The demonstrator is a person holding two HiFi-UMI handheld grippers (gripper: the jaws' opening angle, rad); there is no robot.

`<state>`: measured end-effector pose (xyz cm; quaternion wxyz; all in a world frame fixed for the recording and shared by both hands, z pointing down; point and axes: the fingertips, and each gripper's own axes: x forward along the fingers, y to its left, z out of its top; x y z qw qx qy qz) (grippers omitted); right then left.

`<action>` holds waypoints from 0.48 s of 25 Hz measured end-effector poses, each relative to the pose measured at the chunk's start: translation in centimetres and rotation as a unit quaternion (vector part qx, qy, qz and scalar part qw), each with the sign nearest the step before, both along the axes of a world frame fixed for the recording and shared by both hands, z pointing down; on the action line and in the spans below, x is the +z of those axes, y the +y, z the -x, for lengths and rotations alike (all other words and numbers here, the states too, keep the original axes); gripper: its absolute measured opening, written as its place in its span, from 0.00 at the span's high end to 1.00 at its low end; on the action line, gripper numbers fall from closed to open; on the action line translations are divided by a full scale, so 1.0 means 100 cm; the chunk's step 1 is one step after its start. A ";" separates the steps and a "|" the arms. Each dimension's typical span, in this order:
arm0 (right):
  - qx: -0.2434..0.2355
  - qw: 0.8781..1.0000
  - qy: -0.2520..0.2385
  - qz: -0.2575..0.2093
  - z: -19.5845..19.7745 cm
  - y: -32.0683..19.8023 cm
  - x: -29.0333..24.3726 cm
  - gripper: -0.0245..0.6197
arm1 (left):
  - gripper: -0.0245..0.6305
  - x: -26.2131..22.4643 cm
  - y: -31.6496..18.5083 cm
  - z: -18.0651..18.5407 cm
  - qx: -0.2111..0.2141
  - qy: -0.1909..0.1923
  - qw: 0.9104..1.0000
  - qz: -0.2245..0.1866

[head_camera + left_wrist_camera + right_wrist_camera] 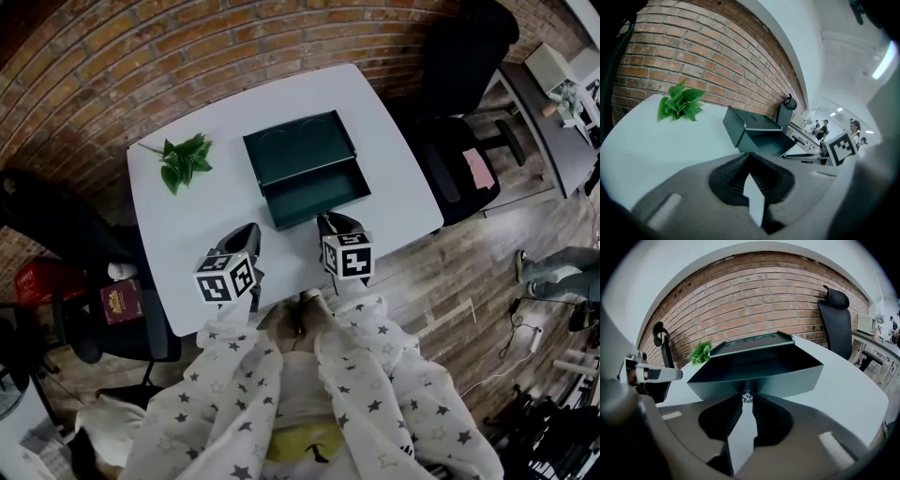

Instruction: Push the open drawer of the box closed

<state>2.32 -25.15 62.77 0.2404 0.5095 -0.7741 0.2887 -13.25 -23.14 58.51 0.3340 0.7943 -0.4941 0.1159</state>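
Observation:
A dark green box (302, 150) stands on the white table (187, 216), its drawer (317, 195) pulled out toward me and empty. In the right gripper view the drawer front (787, 380) fills the middle, with a small metal knob (747, 397) at its lower centre. My right gripper (747, 398) is at that front, its fingertips closed against either side of the knob. My left gripper (251, 230) hovers over bare table to the left of the drawer, shut with nothing in it. In the left gripper view, the box (745, 123) lies ahead and to the right.
A green leafy sprig (185, 161) lies on the table left of the box. A black office chair (459, 141) stands at the table's right side and another chair (56, 225) at its left. A brick wall runs behind the table. People stand in the distance.

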 end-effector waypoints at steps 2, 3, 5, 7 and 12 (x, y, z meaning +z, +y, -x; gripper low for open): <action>0.004 1.000 -0.002 -0.003 0.003 -0.004 0.000 0.84 | 0.96 0.001 -0.006 0.005 -0.004 0.000 1.000 -0.001; 0.005 1.000 -0.003 -0.004 0.004 -0.006 -0.001 0.84 | 0.96 0.001 -0.008 0.007 -0.006 0.000 1.000 -0.002; 0.005 1.000 -0.004 -0.005 0.004 -0.010 -0.001 0.84 | 0.96 -0.001 -0.012 0.007 -0.008 -0.001 1.000 -0.003; 0.003 1.000 -0.005 -0.003 0.004 -0.013 -0.002 0.84 | 0.96 -0.002 -0.014 0.007 -0.010 -0.002 1.000 -0.004; -0.009 1.000 -0.008 0.001 0.006 -0.022 -0.003 0.84 | 0.96 -0.001 -0.023 0.009 -0.028 0.000 1.000 0.000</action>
